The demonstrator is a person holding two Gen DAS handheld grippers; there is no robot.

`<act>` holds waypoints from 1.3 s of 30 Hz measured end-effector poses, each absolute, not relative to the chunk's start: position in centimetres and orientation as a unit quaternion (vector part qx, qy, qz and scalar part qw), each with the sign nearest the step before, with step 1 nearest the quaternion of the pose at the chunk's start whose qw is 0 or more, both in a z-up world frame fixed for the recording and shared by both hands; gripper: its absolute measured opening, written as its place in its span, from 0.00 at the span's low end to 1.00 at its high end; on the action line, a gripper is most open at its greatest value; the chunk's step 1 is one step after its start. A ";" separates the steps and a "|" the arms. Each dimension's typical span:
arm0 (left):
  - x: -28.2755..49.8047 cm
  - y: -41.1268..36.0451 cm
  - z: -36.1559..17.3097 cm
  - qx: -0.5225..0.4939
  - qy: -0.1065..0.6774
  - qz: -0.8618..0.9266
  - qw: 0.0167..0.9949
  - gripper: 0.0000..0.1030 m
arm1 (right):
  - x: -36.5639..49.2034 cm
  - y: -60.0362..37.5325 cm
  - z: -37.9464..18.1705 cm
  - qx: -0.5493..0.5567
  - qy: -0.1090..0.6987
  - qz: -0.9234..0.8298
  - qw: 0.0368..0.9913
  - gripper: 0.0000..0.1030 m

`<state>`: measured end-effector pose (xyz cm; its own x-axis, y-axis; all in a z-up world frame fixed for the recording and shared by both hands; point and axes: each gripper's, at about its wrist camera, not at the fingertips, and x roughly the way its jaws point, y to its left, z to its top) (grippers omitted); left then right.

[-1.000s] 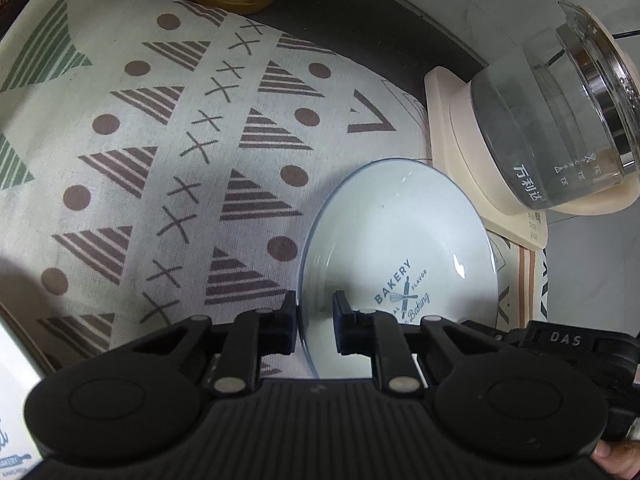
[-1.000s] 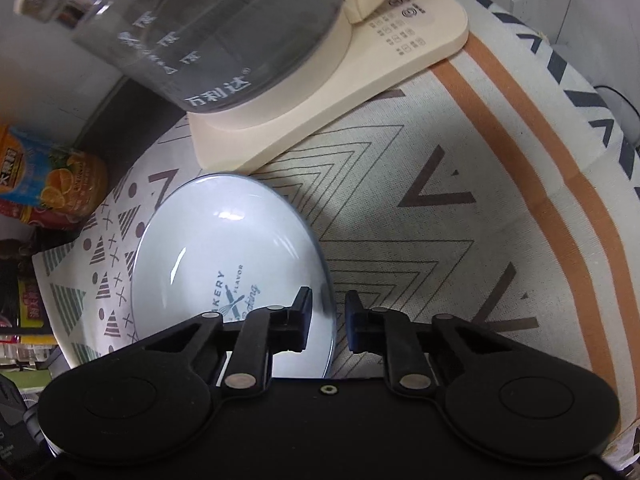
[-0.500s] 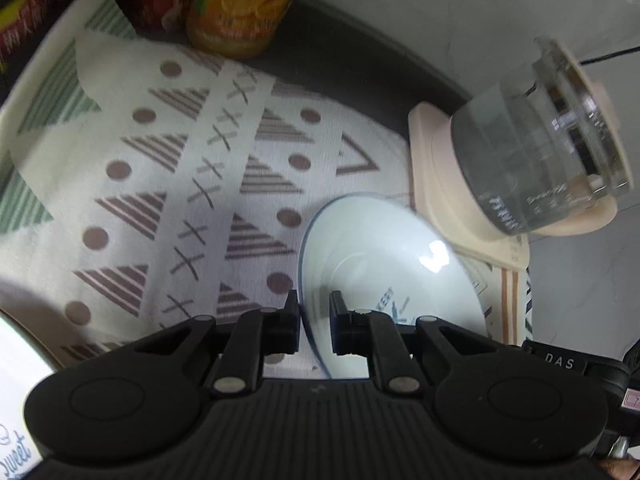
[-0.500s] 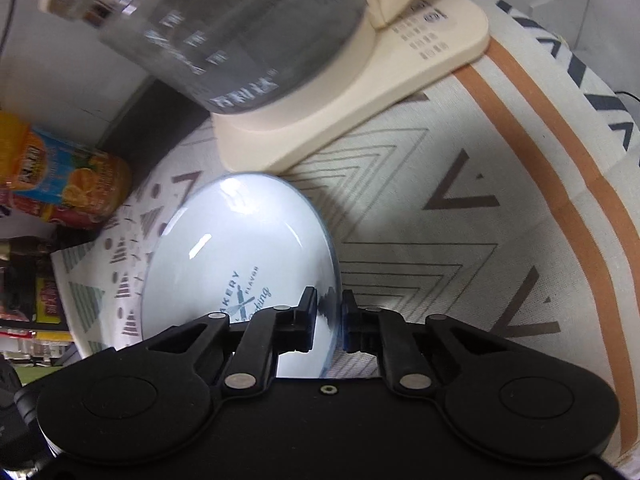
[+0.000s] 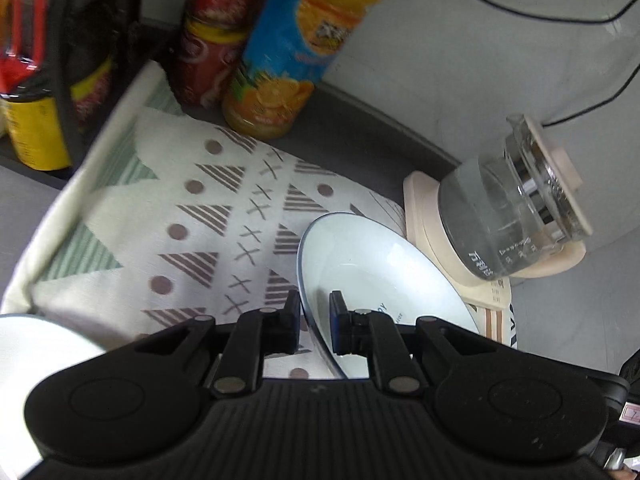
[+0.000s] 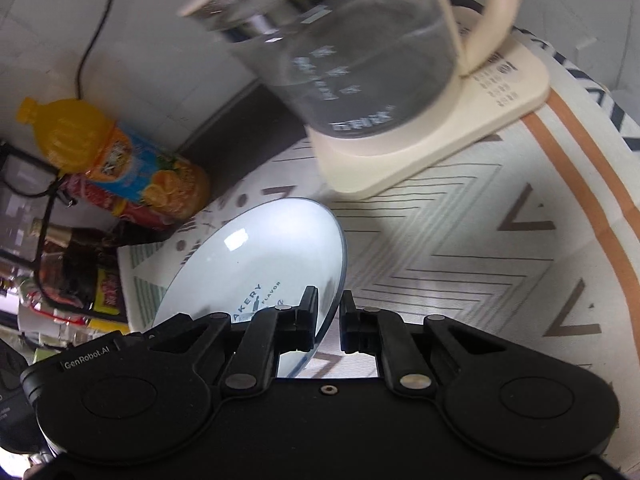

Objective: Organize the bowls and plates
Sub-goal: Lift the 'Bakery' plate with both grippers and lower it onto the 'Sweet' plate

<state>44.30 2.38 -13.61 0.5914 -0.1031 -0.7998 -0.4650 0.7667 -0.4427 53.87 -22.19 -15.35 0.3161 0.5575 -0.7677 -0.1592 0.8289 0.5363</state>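
A pale blue plate (image 5: 372, 268) with "BAKERY" lettering is held by both grippers, lifted and tilted above the patterned cloth. My left gripper (image 5: 315, 322) is shut on its left rim. My right gripper (image 6: 329, 318) is shut on its right rim; the plate also shows in the right wrist view (image 6: 260, 264). A second white dish (image 5: 36, 364) shows at the lower left edge of the left wrist view.
A glass kettle (image 5: 508, 204) on a cream base (image 6: 432, 148) stands just behind the plate. An orange juice bottle (image 5: 296, 48), a red can (image 5: 208, 52) and other bottles stand at the back left by the wall. A patterned cloth (image 5: 168, 216) covers the table.
Both grippers have risen with the plate between them, so the cloth, kettle and bottles look farther away. The plate has tilted. The white dish has come into view at lower left.
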 end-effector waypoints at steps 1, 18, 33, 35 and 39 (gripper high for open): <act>43.9 2.6 -13.4 -0.325 0.436 0.112 0.832 0.12 | 53.6 -22.0 -15.2 0.183 0.536 0.231 0.791 0.11; 36.6 5.9 -11.9 -0.345 0.408 0.168 0.828 0.12 | 49.7 -17.3 -14.3 0.144 0.523 0.288 0.789 0.11; 28.3 7.7 -12.0 -0.360 0.394 0.223 0.816 0.12 | 44.4 -13.3 -14.5 0.104 0.529 0.340 0.771 0.11; 27.3 7.8 -12.2 -0.362 0.395 0.228 0.813 0.12 | 43.8 -13.0 -14.6 0.102 0.530 0.343 0.769 0.11; 25.4 7.8 -12.5 -0.367 0.397 0.234 0.808 0.12 | 42.3 -12.6 -14.8 0.090 0.531 0.351 0.766 0.11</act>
<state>25.44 7.80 -12.53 0.5745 0.0876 -0.8138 -0.6702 0.6211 -0.4063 42.31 -12.64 -14.79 0.1910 0.6332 -0.7500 -0.4423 0.7377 0.5102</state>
